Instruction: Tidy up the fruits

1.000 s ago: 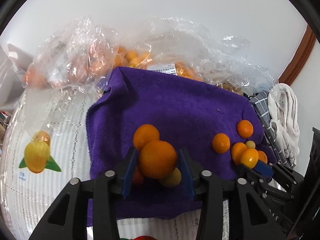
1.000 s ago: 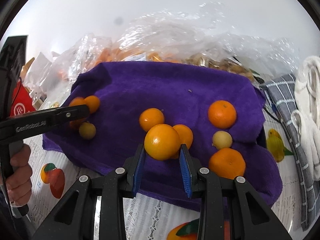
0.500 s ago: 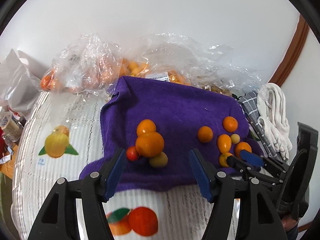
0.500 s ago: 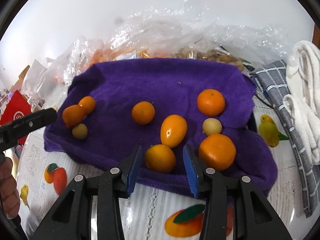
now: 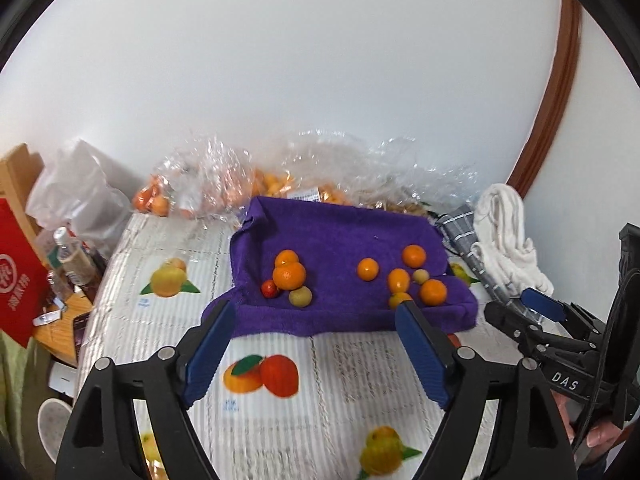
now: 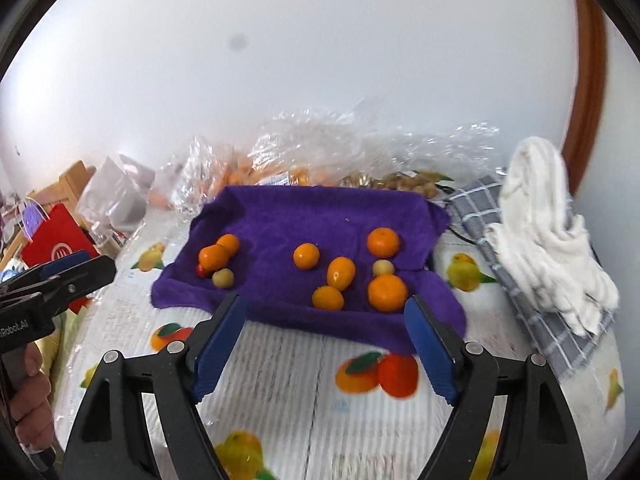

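A purple towel lies on the fruit-print tablecloth and carries two groups of fruit. On its left sit two oranges, a small red fruit and a pale green one. On its right lie several oranges and a small pale fruit. My left gripper hovers back from the towel's near edge, jaws opening, nothing between them. My right gripper does the same, jaws opening and empty.
Clear plastic bags of fruit lie behind the towel against the wall. A white cloth on a grey checked cloth sits at the right. A red bag, bottles and a white bag crowd the left edge.
Both grippers let go of their oranges, which now rest on the towel. Both have pulled up and back from the towel, and their jaws have spread wide.
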